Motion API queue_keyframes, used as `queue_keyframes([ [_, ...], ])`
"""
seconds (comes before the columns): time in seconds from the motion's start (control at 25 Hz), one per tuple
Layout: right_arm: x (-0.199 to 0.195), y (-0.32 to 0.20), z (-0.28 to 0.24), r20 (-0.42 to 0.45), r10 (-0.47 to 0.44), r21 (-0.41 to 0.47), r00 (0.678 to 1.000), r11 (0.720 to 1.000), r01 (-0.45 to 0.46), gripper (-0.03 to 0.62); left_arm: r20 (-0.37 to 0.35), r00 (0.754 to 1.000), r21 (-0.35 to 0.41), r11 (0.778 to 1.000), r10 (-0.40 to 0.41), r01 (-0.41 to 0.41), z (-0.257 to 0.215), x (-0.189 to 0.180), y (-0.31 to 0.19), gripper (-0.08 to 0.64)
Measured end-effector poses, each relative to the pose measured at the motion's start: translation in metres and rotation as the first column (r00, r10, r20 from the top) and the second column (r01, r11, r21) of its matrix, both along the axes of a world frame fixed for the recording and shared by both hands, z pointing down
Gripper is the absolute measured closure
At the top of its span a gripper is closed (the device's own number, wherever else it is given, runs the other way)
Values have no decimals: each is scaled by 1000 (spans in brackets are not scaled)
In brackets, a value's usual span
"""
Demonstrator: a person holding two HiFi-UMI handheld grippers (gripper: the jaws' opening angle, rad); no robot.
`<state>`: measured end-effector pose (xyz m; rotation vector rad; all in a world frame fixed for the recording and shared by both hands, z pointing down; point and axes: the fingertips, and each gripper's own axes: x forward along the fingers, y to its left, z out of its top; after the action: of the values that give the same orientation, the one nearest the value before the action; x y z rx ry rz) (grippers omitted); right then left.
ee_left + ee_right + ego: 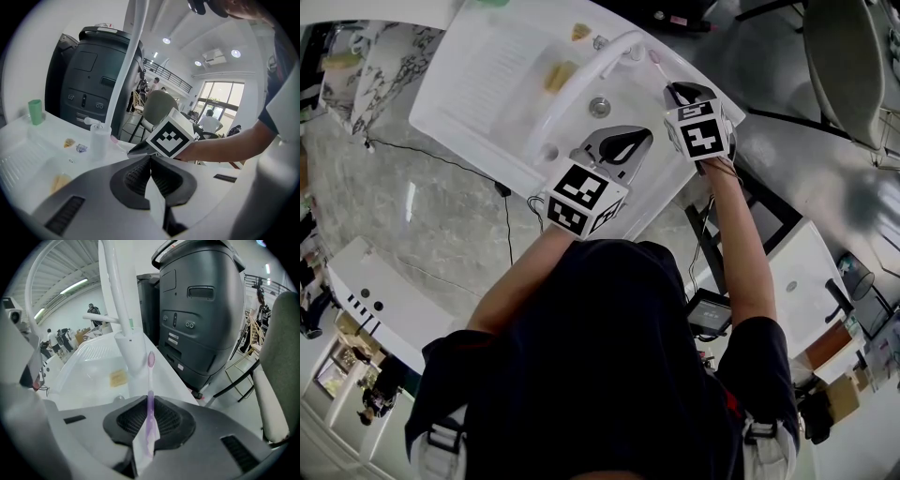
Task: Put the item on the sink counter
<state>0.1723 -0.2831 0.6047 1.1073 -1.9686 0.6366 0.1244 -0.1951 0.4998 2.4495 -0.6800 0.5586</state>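
A purple toothbrush (150, 394) with a pink head sticks forward out of my right gripper (150, 403), which is shut on its handle. The brush head (657, 58) hangs just over the white sink counter (670, 150), right of the faucet base (130, 351). In the head view the right gripper (678, 91) is at the sink's right rim. My left gripper (622, 148) hovers over the counter's near edge beside the basin, its jaws pressed together with nothing between them (150, 159). The left gripper view shows the right gripper's marker cube (171, 136) and the brush head (114, 139).
A tall curved faucet (581, 80) arches over the basin, which has a drain (600, 107) and a yellow sponge (561, 75). A green cup (35, 111) stands on the far counter. A dark grey machine (201, 310) rises behind the sink; a chair (844, 56) is at the right.
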Motion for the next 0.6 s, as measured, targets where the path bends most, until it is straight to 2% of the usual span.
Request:
queue_keyframes([
  [0.6,0,7,19,-13,-5,-31,1000,1000,5,531,8,1000,-7,1000,-19,19,3,-5,1,546],
])
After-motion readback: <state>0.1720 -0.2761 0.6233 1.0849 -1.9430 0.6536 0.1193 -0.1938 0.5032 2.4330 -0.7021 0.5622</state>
